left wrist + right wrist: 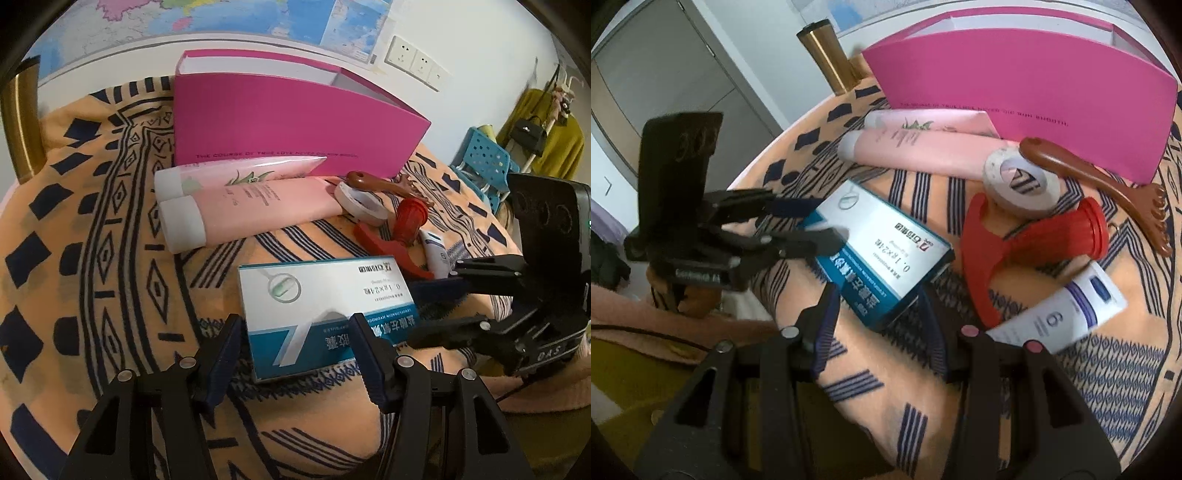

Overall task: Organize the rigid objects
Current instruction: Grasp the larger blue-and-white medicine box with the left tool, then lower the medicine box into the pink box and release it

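Note:
A white and teal medicine box [314, 310] [882, 251] lies on the patterned cloth. My left gripper [295, 332] is open, its fingers either side of the box's near end; it also shows in the right wrist view [827, 218]. My right gripper [879, 310] is open around the box's other end and shows in the left wrist view [436, 306]. Behind lie two pink tubes [251, 199] [916, 147], a tape roll [360, 203] [1021, 181], a red scraper [399, 236] [1027, 247], a brown back scratcher [1108, 181] and a white tube [1063, 310].
An open pink box [295, 122] [1034, 96] stands at the back of the table. A gold tumbler [827, 55] [20, 125] stands by the table's edge. A blue chair [484, 162] and a coat rack are beyond the table.

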A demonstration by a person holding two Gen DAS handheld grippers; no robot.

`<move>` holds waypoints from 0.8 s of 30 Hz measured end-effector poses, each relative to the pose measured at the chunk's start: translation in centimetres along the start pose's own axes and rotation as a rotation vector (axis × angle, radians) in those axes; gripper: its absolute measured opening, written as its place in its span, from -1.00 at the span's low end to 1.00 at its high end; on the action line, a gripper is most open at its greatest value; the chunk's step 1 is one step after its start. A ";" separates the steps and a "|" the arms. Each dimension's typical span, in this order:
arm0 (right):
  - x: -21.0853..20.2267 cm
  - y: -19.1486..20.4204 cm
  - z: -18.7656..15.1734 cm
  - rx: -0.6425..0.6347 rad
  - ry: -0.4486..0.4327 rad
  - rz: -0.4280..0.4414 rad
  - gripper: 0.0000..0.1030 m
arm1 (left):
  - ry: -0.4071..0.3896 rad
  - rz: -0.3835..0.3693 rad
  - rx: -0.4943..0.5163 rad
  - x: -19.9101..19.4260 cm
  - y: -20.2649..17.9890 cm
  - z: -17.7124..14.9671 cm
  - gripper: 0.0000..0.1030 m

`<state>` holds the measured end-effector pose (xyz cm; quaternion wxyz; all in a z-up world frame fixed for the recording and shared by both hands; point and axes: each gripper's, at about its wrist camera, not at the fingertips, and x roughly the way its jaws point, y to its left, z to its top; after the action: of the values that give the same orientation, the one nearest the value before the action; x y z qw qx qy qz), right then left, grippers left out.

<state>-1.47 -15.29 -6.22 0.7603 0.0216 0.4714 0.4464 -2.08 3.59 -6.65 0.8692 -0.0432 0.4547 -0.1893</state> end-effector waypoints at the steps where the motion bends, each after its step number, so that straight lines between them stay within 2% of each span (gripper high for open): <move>1: -0.1 -0.1 0.1 0.007 -0.010 0.003 -0.08 | 0.001 -0.003 -0.007 -0.1 0.1 0.0 0.14; 14: -2.3 -0.7 2.6 0.026 -0.133 -0.013 -0.08 | -0.068 0.000 0.012 -1.9 -0.8 3.0 0.13; 24: -5.3 -1.3 6.5 -0.006 -0.245 -0.045 -0.08 | -0.164 0.027 0.066 -3.6 -1.6 8.1 0.13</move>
<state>3.38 -17.25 0.46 0.8219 0.0632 0.3742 0.4247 2.15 2.66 1.21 0.9069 -0.0240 0.3761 -0.1882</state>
